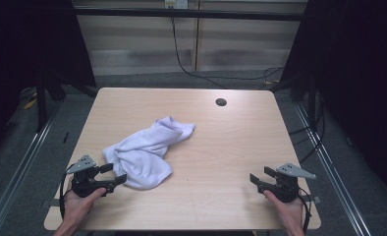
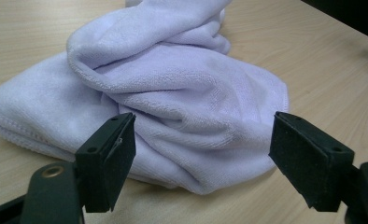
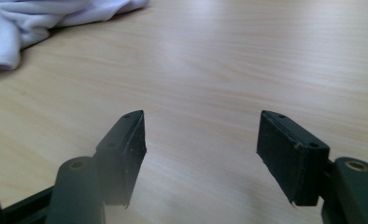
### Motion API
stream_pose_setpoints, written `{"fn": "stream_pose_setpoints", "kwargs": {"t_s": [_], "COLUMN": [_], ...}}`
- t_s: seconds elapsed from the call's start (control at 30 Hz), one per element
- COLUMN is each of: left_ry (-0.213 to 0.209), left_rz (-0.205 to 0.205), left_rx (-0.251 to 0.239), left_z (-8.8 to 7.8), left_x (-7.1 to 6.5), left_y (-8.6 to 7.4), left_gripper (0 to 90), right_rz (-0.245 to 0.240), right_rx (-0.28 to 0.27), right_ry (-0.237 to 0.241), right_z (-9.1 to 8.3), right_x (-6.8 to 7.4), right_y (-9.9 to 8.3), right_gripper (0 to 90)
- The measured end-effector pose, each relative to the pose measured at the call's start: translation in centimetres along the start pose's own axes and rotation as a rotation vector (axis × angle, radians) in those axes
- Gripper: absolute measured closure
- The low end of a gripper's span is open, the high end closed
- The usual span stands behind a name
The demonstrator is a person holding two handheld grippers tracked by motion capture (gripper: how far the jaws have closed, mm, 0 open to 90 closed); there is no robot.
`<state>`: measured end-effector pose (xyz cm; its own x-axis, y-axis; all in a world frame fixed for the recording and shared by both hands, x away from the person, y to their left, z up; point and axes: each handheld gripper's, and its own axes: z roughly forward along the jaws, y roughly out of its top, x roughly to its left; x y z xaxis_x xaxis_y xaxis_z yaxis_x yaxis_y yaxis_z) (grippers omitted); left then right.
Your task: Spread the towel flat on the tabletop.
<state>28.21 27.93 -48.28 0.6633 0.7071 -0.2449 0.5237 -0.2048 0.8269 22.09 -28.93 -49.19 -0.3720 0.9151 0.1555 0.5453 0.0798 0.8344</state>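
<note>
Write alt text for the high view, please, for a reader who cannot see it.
A crumpled white towel lies on a light wooden table. The left gripper, jaws open, sits right beside the towel's near edge; the right gripper, also open, rests apart near the table's right side.

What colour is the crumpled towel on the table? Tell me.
The towel is pale lilac, near white, plain with no pattern; the left gripper view shows it best.

I can read no text, label, brand, number or sign anywhere here. The towel (image 1: pixel 145 150), the surface (image 1: pixel 231 147) and both grippers carry no lettering I can make out in any of my three views.
</note>
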Motion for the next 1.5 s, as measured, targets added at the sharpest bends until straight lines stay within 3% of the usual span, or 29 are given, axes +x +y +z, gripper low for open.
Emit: {"fn": "stream_pose_setpoints", "kwargs": {"t_s": [0.23,0.37,0.4,0.47,0.57,0.67,0.73,0.93,1.13,1.27,1.3,1.4,1.5], "left_ry": [-0.008,-0.010,-0.011,0.004,-0.014,-0.027,-0.029,-0.005,-0.001,0.017,0.029,0.025,-0.001], "left_rz": [0.000,0.013,0.018,0.055,0.033,0.014,0.012,0.043,0.065,0.093,0.105,0.117,0.117], "left_rx": [0.008,0.013,-0.004,0.003,-0.034,-0.038,-0.035,0.047,0.071,0.112,0.116,0.131,0.151], "left_z": [0.3,0.9,1.2,1.5,1.9,2.5,3.1,5.1,5.9,6.7,6.8,7.0,7.1], "left_x": [0.0,0.0,0.1,0.2,1.1,1.9,2.1,2.2,2.4,2.3,2.1,1.9,1.5], "left_y": [0.3,1.6,2.6,3.4,4.7,5.5,5.5,4.6,4.1,3.6,3.4,3.1,2.8], "left_gripper": [22.5,23.9,25.0,26.7,30.6,33.5,34.6,33.2,32.5,32.4,33.5,48.3,63.2], "right_rz": [0.006,0.007,0.007,0.001,-0.003,-0.005,-0.014,-0.022,-0.035,-0.046,-0.052,-0.053,-0.055], "right_rx": [0.012,0.011,0.015,0.018,0.020,0.017,0.014,0.014,0.031,0.038,0.040,0.042,0.049], "right_ry": [0.048,0.073,0.086,0.090,0.102,0.124,0.132,0.145,0.154,0.159,0.160,0.165,0.163], "right_z": [-0.1,-0.1,-0.1,-0.2,-0.3,-0.4,-0.3,-0.4,-0.2,0.0,0.0,0.0,0.0], "right_x": [0.5,0.9,1.0,1.2,1.3,1.4,1.4,1.7,1.8,1.9,2.0,2.1,2.3], "right_y": [0.1,0.2,0.2,0.3,0.4,0.4,0.4,0.5,0.4,0.4,0.4,0.4,0.4], "right_gripper": [33.9,33.9,33.9,33.9,33.9,33.9,33.9,33.9,33.8,33.9,33.8,33.8,33.8]}}
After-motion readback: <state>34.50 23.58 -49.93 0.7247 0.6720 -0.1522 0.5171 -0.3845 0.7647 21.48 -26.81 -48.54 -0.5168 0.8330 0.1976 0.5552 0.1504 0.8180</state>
